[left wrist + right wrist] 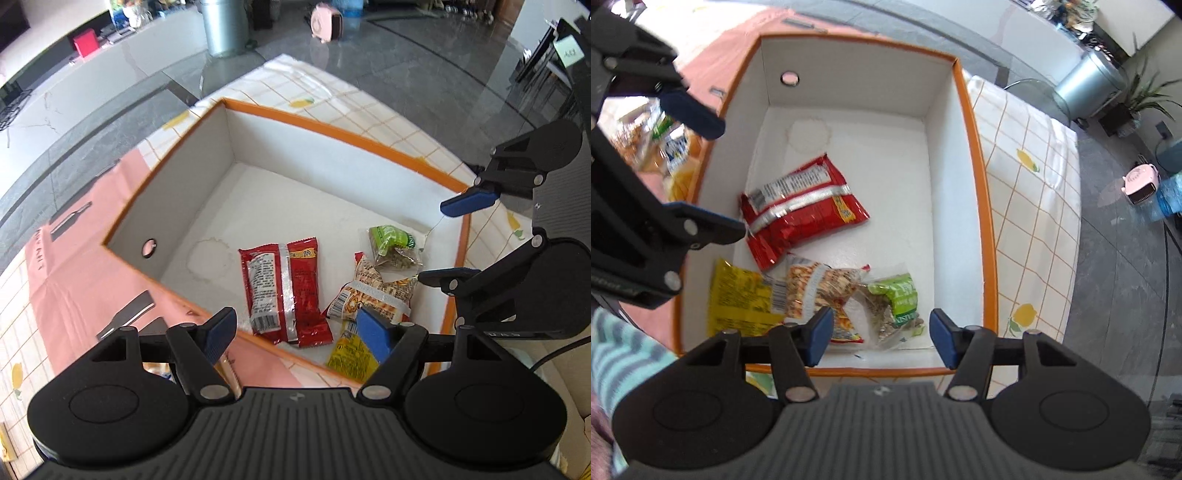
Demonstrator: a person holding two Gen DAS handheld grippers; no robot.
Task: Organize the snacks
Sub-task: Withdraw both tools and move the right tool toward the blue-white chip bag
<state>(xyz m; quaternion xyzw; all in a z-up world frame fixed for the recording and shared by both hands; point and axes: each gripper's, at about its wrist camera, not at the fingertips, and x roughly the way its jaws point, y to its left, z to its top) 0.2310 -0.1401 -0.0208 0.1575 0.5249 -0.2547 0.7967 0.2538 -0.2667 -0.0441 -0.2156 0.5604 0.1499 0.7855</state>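
A white box with an orange rim (332, 130) (977, 155) stands on the table, and both grippers hover above it. On its floor lie a red packet (291, 291) (801, 214), a peanut packet (373, 291) (820, 291), a green packet (393, 245) (897, 306) and a yellow packet (351, 356) (738, 302). My left gripper (297, 330) (709, 166) is open and empty over the box's near wall. My right gripper (881, 338) (454, 240) is open above the green packet, which lies loose on the floor, touching neither pad.
The box sits on a pink mat (85, 266) over a lemon-print checked tablecloth (1034, 206). More snack packets (665, 147), blurred, lie outside the box behind the left gripper. A striped sleeve (620, 350) shows at lower left. A metal bin (225, 26) and pink heater (327, 20) stand on the floor.
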